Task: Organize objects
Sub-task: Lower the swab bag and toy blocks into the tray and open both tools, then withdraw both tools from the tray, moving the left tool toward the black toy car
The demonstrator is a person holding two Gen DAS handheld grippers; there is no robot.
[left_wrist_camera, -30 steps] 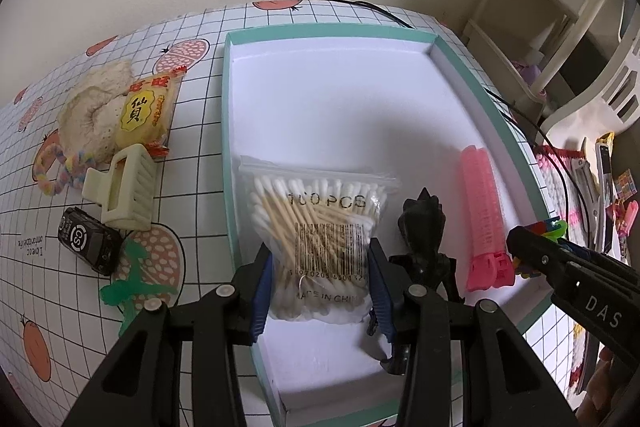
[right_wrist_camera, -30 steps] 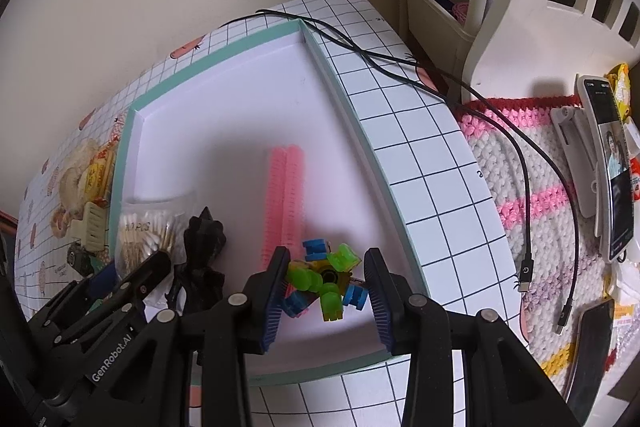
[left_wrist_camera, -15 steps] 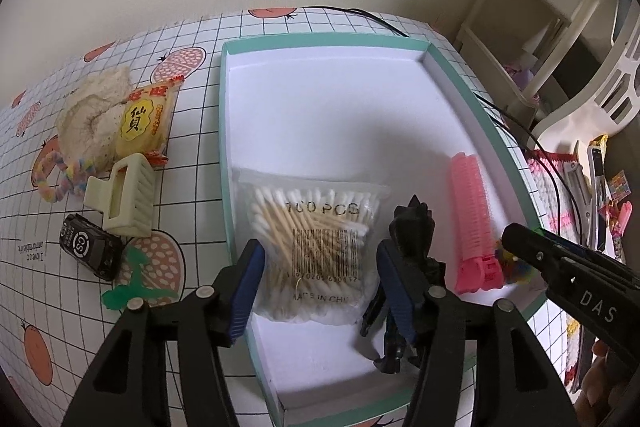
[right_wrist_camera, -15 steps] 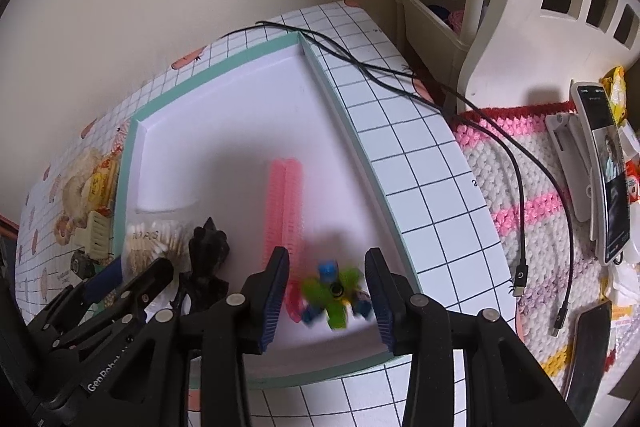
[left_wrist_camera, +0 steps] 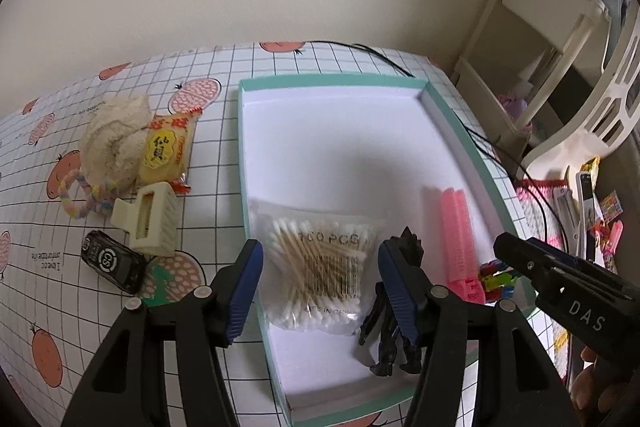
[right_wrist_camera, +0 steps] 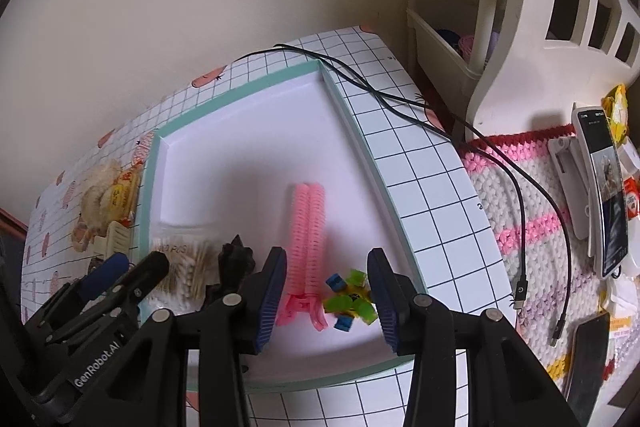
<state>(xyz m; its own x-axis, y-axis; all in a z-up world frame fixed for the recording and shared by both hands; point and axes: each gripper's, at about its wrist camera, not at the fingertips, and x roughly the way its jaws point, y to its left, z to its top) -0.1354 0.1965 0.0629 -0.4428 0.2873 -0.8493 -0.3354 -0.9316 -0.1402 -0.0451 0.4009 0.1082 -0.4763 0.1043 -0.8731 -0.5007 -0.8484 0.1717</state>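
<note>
Left gripper (left_wrist_camera: 320, 283) open above the swab bag (left_wrist_camera: 320, 275), jaws just widened, pads clear of it. The bag lies in the tray (left_wrist_camera: 476, 151) against its left wall, near the front edge. Black figure (left_wrist_camera: 394, 311) just right of the bag. Right gripper (right_wrist_camera: 328, 297) open, jaws just eased apart; block toy (right_wrist_camera: 350, 301) lies free between them on the tray floor (front right corner), pink roller (right_wrist_camera: 308, 227) beside it. On the table (left_wrist_camera: 224, 83), left of the tray: clip (left_wrist_camera: 148, 223), toy car (left_wrist_camera: 112, 261).

A glossy clear plastic bag (left_wrist_camera: 320, 267) holds wooden-stemmed cotton swabs in the smooth matt tray (left_wrist_camera: 344, 147), beside a ribbed pink plastic roller (left_wrist_camera: 456, 227).
</note>
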